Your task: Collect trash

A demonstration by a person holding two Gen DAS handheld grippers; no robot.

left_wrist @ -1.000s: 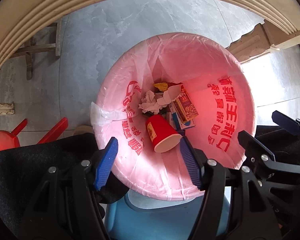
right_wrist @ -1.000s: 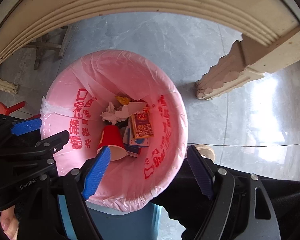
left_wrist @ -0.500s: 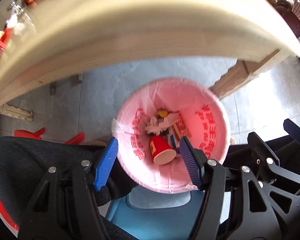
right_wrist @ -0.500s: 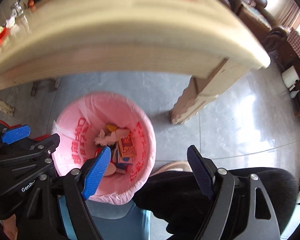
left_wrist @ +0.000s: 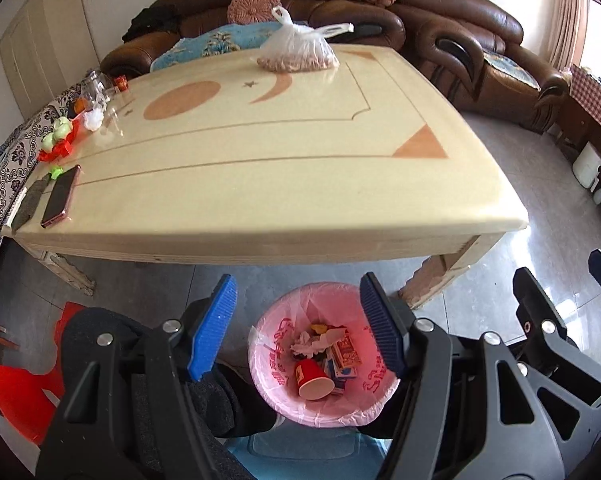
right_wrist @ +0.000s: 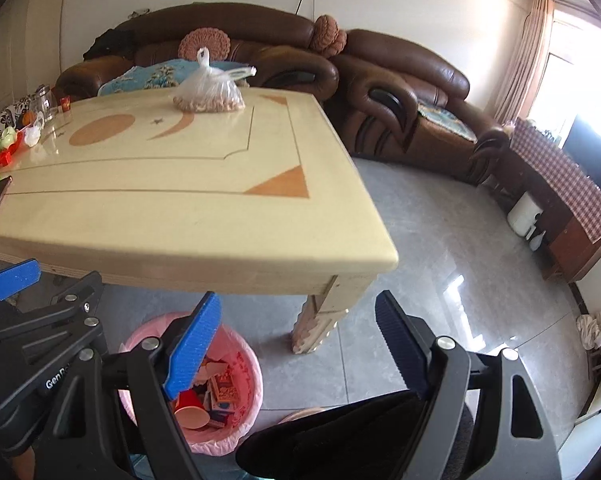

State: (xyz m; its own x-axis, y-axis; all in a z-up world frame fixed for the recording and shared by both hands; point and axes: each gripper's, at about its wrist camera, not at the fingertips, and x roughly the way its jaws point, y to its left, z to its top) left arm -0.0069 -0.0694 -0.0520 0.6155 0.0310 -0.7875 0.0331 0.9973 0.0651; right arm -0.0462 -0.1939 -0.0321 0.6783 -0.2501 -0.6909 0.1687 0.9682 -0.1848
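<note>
A bin with a pink liner stands on the floor under the table's near edge. Inside it lie a red paper cup, a crumpled tissue and a red-and-gold box. My left gripper hangs high above the bin, open, with nothing between its blue pads. In the right wrist view the pink-lined bin sits low on the left with the red paper cup showing. My right gripper is open and empty too, beside the left one.
The cream table carries a tied plastic bag of nuts, a phone and a red tray of green fruit. A brown sofa lies behind. The person's dark trouser legs and a red stool flank the bin.
Both grippers have risen from just over the bin and tipped upward. The tabletop and sofa have come into view and the bin looks small below. Neither opening has changed.
</note>
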